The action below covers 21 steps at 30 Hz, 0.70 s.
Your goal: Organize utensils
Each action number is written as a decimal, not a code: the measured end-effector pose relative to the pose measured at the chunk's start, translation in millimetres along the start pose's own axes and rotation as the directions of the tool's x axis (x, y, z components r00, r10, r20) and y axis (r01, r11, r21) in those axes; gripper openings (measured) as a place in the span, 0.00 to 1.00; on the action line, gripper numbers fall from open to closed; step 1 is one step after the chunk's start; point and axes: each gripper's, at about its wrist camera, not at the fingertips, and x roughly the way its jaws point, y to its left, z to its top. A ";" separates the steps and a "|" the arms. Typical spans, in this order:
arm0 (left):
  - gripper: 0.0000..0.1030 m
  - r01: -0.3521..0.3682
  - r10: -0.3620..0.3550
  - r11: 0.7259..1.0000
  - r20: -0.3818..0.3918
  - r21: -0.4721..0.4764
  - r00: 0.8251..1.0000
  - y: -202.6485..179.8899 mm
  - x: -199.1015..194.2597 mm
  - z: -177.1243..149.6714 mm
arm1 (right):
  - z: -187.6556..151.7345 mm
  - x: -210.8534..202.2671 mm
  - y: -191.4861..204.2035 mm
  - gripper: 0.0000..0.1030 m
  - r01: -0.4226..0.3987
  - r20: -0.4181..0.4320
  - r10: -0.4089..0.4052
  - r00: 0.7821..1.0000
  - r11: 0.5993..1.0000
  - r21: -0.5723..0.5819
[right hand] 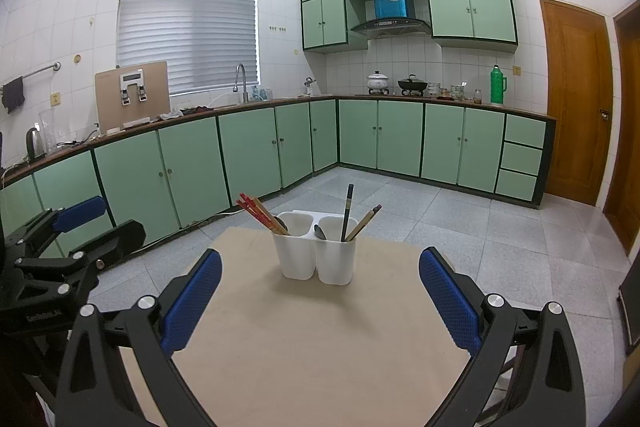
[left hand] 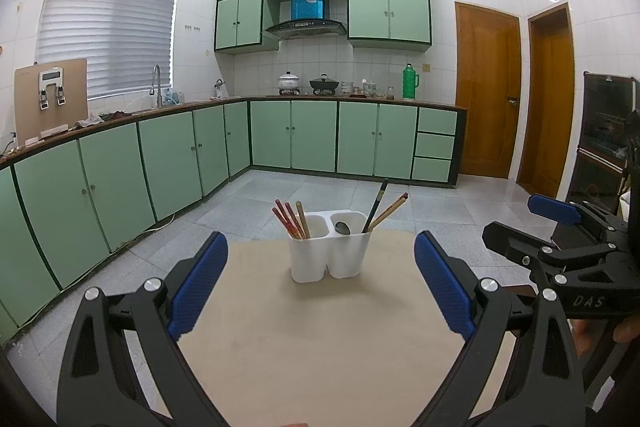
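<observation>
Green kitchen cabinets all round, and your left gripper and right gripper both hang spread wide, holding nothing. Ahead on the tan counter sits the white holder: red chopsticks left side, spoon and dark chopsticks right.
</observation>
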 end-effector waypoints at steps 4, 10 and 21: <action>0.89 0.000 0.000 1.000 -0.001 -0.001 1.000 0.1 1.3 -0.9 | -1.3 1.1 -0.9 0.94 0.002 -0.003 -0.002 1.000 1.000 0.002; 0.89 0.000 0.000 1.000 -0.003 -0.006 1.000 0.6 2.8 -1.9 | -2.7 3.2 -3.6 0.94 0.010 -0.006 -0.010 1.000 1.000 0.000; 0.89 -0.002 0.002 1.000 -0.010 -0.006 1.000 0.6 4.5 1.6 | -2.7 3.1 -4.4 0.94 0.009 -0.005 -0.009 1.000 1.000 -0.001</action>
